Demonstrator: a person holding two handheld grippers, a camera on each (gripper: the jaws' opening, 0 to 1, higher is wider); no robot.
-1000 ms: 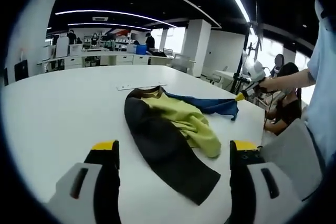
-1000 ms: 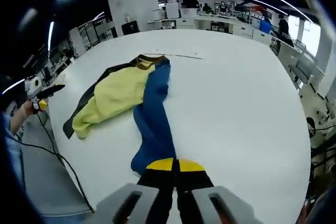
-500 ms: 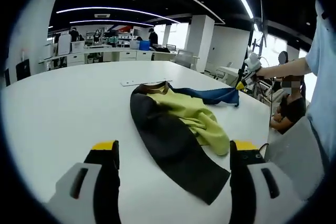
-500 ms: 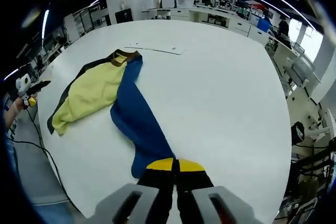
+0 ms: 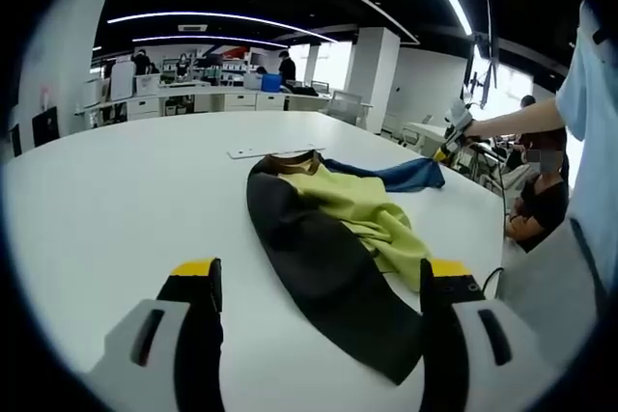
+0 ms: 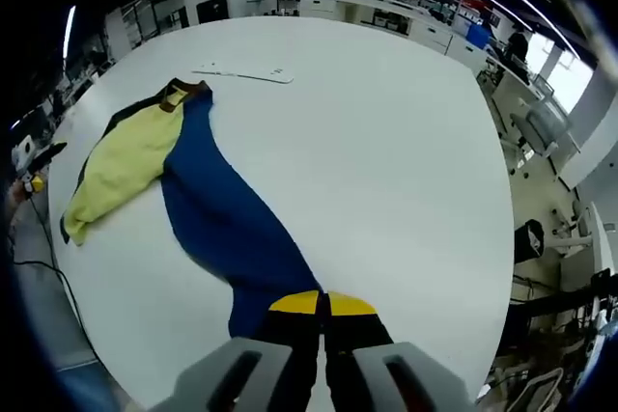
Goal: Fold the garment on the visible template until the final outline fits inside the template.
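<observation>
On the broad white surface (image 6: 406,142) lies the garment (image 6: 183,200), a piece in blue, yellow-green and black with a brown collar end pointing to the far side. Its blue panel (image 6: 227,233) stretches toward the near edge, where the right claw (image 6: 323,304) has its yellow-tipped jaws pressed together on the blue hem. Seen from the left gripper view, the garment (image 5: 328,233) shows its black panel (image 5: 319,272) nearest and the yellow-green part (image 5: 372,214) bunched to the right of it. The left claw (image 5: 319,282) hangs wide open above the near surface, holding nothing. Just beyond the collar rests a thin white strip (image 6: 243,73), flat on the surface. Office desks (image 5: 193,103) stand well apart in the far background.
</observation>
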